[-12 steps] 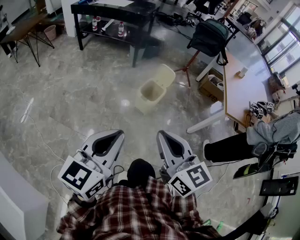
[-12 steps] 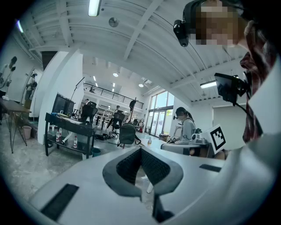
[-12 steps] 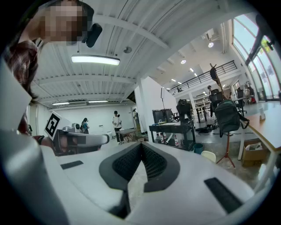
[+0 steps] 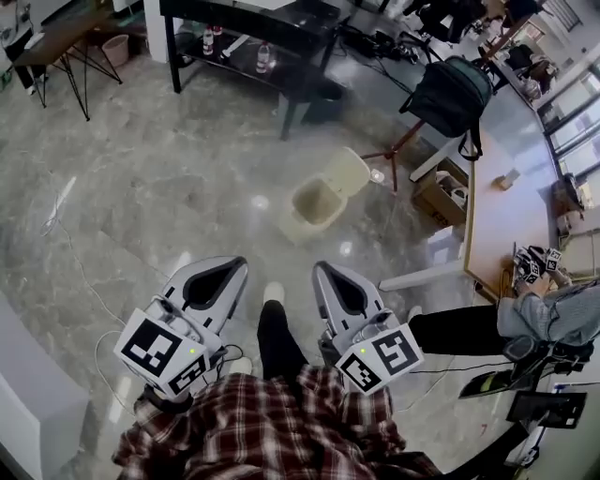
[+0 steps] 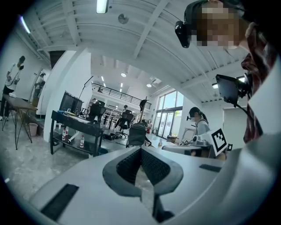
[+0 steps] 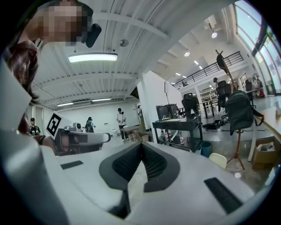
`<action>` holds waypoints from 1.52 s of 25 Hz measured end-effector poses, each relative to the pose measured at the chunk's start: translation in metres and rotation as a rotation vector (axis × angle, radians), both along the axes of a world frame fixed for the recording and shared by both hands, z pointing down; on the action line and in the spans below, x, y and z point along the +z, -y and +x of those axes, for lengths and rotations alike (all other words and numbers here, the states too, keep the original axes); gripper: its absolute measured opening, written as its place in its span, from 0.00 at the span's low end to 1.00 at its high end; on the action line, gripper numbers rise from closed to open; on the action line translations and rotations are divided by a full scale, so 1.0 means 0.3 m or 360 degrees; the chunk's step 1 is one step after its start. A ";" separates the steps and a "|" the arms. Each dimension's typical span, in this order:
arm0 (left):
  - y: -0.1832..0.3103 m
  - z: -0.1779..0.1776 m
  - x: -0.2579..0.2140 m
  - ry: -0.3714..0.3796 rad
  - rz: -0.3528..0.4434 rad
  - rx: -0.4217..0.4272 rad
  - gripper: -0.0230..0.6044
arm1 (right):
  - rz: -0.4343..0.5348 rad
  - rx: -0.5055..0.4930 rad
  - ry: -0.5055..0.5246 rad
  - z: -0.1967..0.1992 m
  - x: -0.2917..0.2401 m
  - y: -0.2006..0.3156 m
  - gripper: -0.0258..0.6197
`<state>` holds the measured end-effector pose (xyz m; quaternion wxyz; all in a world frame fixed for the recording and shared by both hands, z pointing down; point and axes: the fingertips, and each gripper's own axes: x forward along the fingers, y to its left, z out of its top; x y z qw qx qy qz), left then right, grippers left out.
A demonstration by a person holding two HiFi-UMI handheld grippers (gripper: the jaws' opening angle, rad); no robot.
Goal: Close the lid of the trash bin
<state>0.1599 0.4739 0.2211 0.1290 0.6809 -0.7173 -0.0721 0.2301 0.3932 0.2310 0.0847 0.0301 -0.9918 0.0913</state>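
The cream trash bin (image 4: 315,208) stands on the grey stone floor (image 4: 159,178), its mouth uncovered. Its lid (image 4: 349,172) is swung back on the bin's far side, so it stands open. Nearer the person than the bin, and well apart from it, the left gripper (image 4: 236,266) and the right gripper (image 4: 323,270) are held side by side, both pointing toward the bin. Each gripper view shows the ribbed black fingers (image 5: 130,166) pressed together at the tips with nothing between them, so both pairs are clenched on air. Between the two grippers, on the near side of the bin, a pale shoe (image 4: 273,292) rests on the floor at the end of a dark trouser leg. Beyond the bin stands a black worktop (image 4: 305,13) with bottles (image 4: 264,58) on its lower shelf. To the bin's right, a dark backpack (image 4: 452,94) hangs on a stand. A cardboard box (image 4: 439,195) sits on the floor near it, under the edge of a curved worktop (image 4: 497,225). A seated person (image 4: 548,314) is at that worktop, farther right of the bin.
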 end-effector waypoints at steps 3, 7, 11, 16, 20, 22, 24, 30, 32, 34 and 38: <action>0.142 -0.104 -0.030 0.0004 0.0012 -0.0027 0.05 | 0.0004 -0.0050 -0.0010 -0.114 -0.019 0.136 0.06; 0.363 -0.246 -0.078 0.0012 0.0034 -0.0051 0.05 | 0.0026 -0.0123 -0.0001 -0.274 -0.070 0.343 0.06; 0.558 -0.362 -0.087 0.0019 0.0045 -0.0070 0.05 | 0.0053 -0.0148 0.0014 -0.395 -0.097 0.539 0.06; 0.689 -0.480 -0.060 0.0013 0.0041 -0.0094 0.05 | 0.0032 -0.0125 0.0007 -0.485 -0.062 0.683 0.06; 0.749 -0.536 -0.036 0.0019 0.0019 -0.0092 0.05 | -0.0013 -0.0108 -0.0007 -0.527 -0.016 0.743 0.06; 0.790 -0.567 -0.042 0.0015 0.0014 -0.0072 0.05 | -0.0026 -0.0101 -0.0019 -0.555 -0.011 0.772 0.06; 0.837 -0.618 -0.048 0.0000 0.0021 -0.0038 0.05 | -0.0028 -0.0074 -0.0022 -0.605 -0.014 0.810 0.06; 1.029 -0.866 -0.040 0.0010 -0.0009 0.0182 0.05 | -0.0062 0.0125 -0.0008 -0.837 -0.001 0.964 0.06; 1.102 -0.968 -0.044 0.0034 -0.0024 0.0287 0.05 | -0.0072 0.0226 0.0001 -0.932 0.008 1.022 0.06; 1.175 -1.055 -0.054 0.0067 -0.0033 0.0405 0.05 | -0.0068 0.0343 0.0005 -1.010 0.009 1.081 0.06; 1.316 -1.159 -0.050 0.0119 -0.0069 0.0668 0.05 | -0.0070 0.0608 0.0008 -1.095 0.003 1.202 0.06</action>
